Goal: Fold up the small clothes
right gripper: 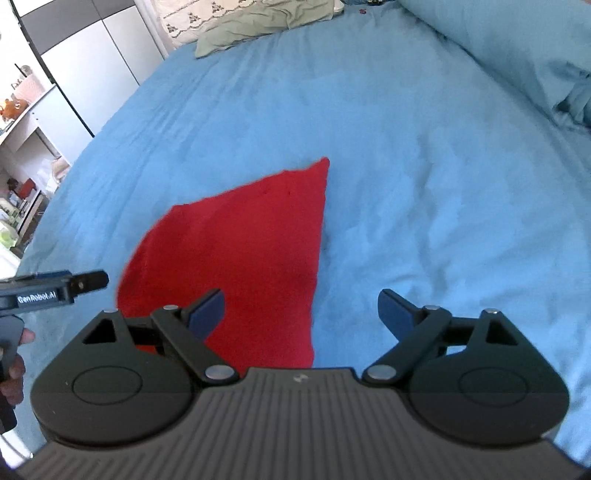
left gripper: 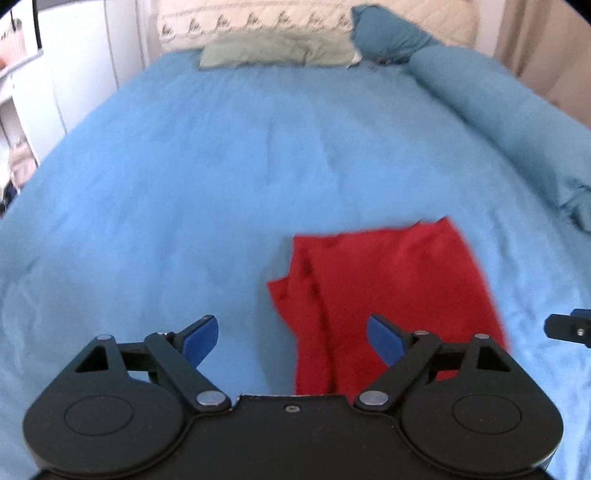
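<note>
A small red garment [left gripper: 391, 291] lies partly folded on the blue bedspread [left gripper: 207, 177], with layered folds along its left edge. My left gripper [left gripper: 291, 334] is open and empty above the garment's left edge. In the right wrist view the garment [right gripper: 240, 258] lies flat with a pointed far corner. My right gripper [right gripper: 301, 314] is open and empty over the garment's right edge. The tip of the right gripper shows at the far right of the left wrist view [left gripper: 569, 326], and the left gripper shows at the left of the right wrist view [right gripper: 55, 288].
A green pillow [left gripper: 277, 51] and a teal pillow [left gripper: 388, 33] lie at the head of the bed. A rolled teal duvet [left gripper: 509, 107] runs along the right side. White cupboards and shelves [right gripper: 44, 107] stand to the left of the bed.
</note>
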A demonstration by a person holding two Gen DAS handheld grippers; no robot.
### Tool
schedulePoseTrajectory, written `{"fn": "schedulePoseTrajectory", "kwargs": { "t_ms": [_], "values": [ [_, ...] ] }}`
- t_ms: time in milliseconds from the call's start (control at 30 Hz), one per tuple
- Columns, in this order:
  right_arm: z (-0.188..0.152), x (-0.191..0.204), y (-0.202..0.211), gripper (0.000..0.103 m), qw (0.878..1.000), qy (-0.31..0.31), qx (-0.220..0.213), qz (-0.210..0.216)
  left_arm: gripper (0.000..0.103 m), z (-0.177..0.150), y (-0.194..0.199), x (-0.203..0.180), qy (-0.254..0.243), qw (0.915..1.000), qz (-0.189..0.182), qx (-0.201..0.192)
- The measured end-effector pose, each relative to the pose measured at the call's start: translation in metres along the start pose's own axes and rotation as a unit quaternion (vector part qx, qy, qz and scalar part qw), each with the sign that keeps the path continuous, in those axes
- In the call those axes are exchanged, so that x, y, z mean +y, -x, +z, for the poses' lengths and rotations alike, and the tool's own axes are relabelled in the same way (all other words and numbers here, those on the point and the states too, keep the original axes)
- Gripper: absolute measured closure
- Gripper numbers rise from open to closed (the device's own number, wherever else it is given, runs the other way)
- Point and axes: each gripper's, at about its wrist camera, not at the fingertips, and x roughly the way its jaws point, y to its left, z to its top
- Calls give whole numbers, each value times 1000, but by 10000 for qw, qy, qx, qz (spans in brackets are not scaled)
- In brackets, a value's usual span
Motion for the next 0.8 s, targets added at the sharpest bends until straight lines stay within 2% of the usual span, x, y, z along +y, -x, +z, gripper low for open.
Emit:
{"fn": "schedulePoseTrajectory", "kwargs": {
  "t_ms": [133,200,300,367,433,600,800],
  "values": [
    [14,19,54,0,9990,214,-95,-381,4,7,58,-12,-200,9993,274,-138],
    [18,29,80,0,9982,276,-183,-505,2,6,85,-15,-207,9994,253,-142],
    [20,44,114,0,9963,373,-129,-759,0,-3,122,-21,-215,9994,270,20],
    [16,54,134,0,9945,478,-4,-931,0,-10,140,-27,-237,9985,419,253],
    [10,61,152,0,9933,485,139,-1043,0,-19,155,-28,-187,9973,532,470],
    [-14,72,178,0,9903,478,552,-1181,0,-40,179,-24,171,9939,510,963],
    [-46,79,192,0,9862,438,935,-1296,0,-58,188,-33,103,9922,577,1096]
  ]
}}
